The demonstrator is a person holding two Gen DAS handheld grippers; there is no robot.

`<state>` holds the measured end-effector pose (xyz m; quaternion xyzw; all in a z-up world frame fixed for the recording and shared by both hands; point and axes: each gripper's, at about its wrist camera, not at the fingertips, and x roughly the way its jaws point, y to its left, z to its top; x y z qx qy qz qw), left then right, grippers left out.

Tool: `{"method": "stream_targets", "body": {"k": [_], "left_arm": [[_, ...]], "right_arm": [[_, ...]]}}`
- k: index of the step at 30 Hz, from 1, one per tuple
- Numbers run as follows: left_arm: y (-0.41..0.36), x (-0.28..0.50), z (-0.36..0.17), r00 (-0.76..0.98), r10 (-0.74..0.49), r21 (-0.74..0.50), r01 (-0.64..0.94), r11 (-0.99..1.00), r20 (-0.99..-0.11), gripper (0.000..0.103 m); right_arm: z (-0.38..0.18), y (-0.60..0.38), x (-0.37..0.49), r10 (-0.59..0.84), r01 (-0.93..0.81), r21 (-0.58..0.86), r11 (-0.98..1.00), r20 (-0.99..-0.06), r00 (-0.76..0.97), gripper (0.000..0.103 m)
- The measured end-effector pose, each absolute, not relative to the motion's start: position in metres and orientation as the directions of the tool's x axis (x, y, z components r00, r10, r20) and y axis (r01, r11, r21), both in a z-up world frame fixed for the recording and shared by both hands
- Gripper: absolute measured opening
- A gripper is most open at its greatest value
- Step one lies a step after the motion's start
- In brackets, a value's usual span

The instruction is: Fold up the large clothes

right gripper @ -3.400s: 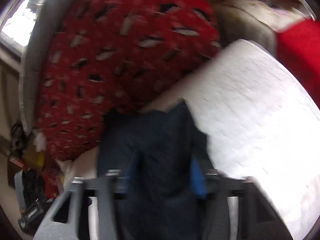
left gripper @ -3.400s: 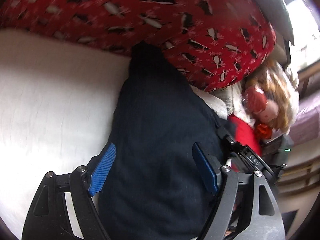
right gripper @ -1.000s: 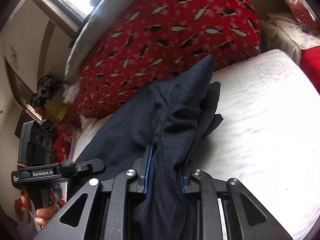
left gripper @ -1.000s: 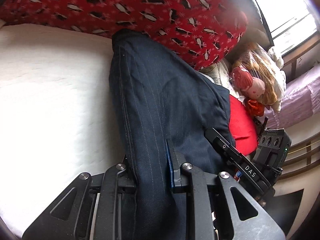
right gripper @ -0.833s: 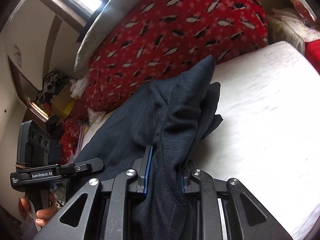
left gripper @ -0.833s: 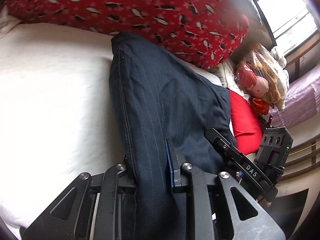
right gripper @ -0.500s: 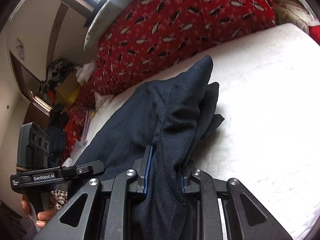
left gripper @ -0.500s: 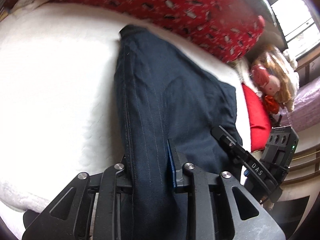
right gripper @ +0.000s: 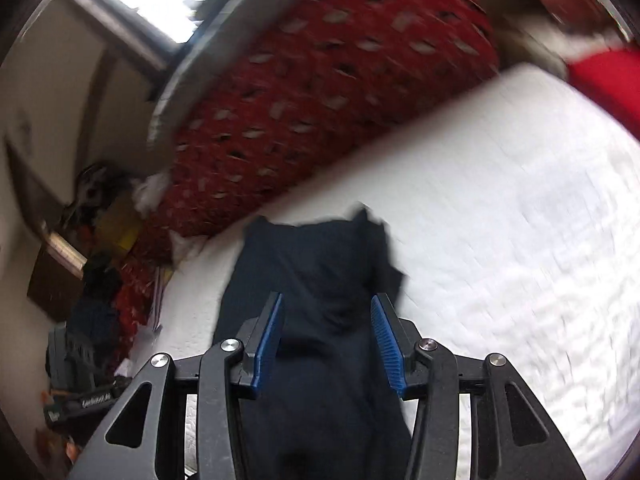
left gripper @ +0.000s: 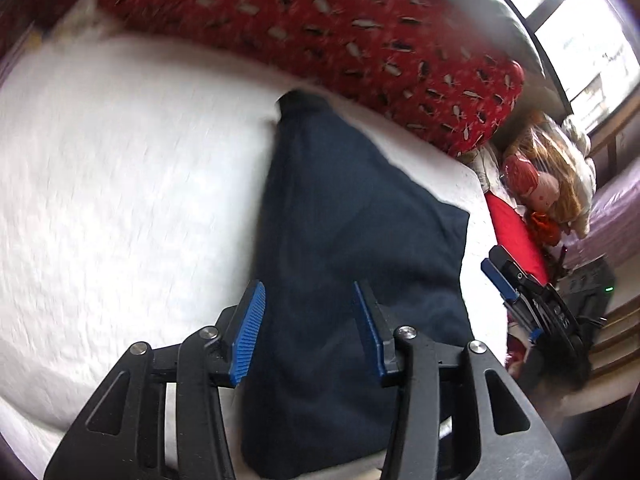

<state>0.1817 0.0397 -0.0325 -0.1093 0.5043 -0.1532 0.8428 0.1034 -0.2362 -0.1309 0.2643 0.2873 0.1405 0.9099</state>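
A dark navy pinstriped garment (left gripper: 344, 240) lies folded lengthwise on the white bedspread (left gripper: 120, 184). In the left wrist view my left gripper (left gripper: 308, 304) hovers over its near end, jaws opening, blue pads apart and clear of the cloth. The right wrist view shows the same navy garment (right gripper: 320, 272) running away from my right gripper (right gripper: 326, 320), whose jaws are opening too, the cloth below and between the pads but not pinched. The right gripper (left gripper: 520, 300) also shows at the right edge of the left wrist view.
A big red pillow with a penguin print (left gripper: 352, 28) lines the far side of the bed. A doll (left gripper: 536, 184) and a red cushion (left gripper: 512, 228) sit off the bed's right end. Clutter (right gripper: 104, 248) is piled on the floor at the left of the right wrist view.
Both grippers have let go of the navy garment: their pads, pinched on the cloth before, now stand apart. The garment has dropped flat onto the bedspread, and both views have drawn back from the red pillow.
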Motion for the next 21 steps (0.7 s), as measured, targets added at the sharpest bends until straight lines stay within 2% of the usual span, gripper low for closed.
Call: {"method": "stream_targets", "body": {"k": [4, 7, 8, 9, 12, 16, 21], "left_arm": [[0.011, 0.211, -0.057, 0.413, -0.294, -0.247, 0.164, 0.955, -0.862, 0.047], [0.0, 0.228, -0.087, 0.385, -0.224, -0.182, 0.144, 0.973, -0.895, 0.053], [-0.003, 0.231, -0.094, 0.376, -0.218, -0.176, 0.143, 0.974, -0.9, 0.055], [-0.007, 0.231, -0.097, 0.392, -0.197, -0.149, 0.151, 0.977, -0.899, 0.059], [-0.015, 0.23, -0.094, 0.41, -0.169, -0.1, 0.185, 0.978, -0.896, 0.062], [0.0, 0.216, -0.074, 0.403, -0.21, -0.142, 0.194, 0.971, -0.891, 0.062], [0.013, 0.167, -0.06, 0.46, -0.195, -0.107, 0.21, 0.972, -0.866, 0.062]], "right_arm": [[-0.127, -0.203, 0.129, 0.393, -0.18, 0.424, 0.888, -0.493, 0.776, 0.044], [-0.165, -0.202, 0.166, 0.304, -0.081, 0.358, 0.93, -0.628, 0.717, 0.041], [-0.177, -0.205, 0.173, 0.277, -0.045, 0.345, 0.938, -0.665, 0.694, 0.044], [-0.193, -0.211, 0.182, 0.28, -0.015, 0.364, 0.931, -0.69, 0.668, 0.053], [-0.202, -0.227, 0.186, 0.33, -0.004, 0.449, 0.894, -0.651, 0.684, 0.053], [-0.182, -0.227, 0.177, 0.302, -0.001, 0.408, 0.913, -0.674, 0.674, 0.055], [-0.152, -0.231, 0.116, 0.423, -0.146, 0.474, 0.868, -0.552, 0.719, 0.056]]}}
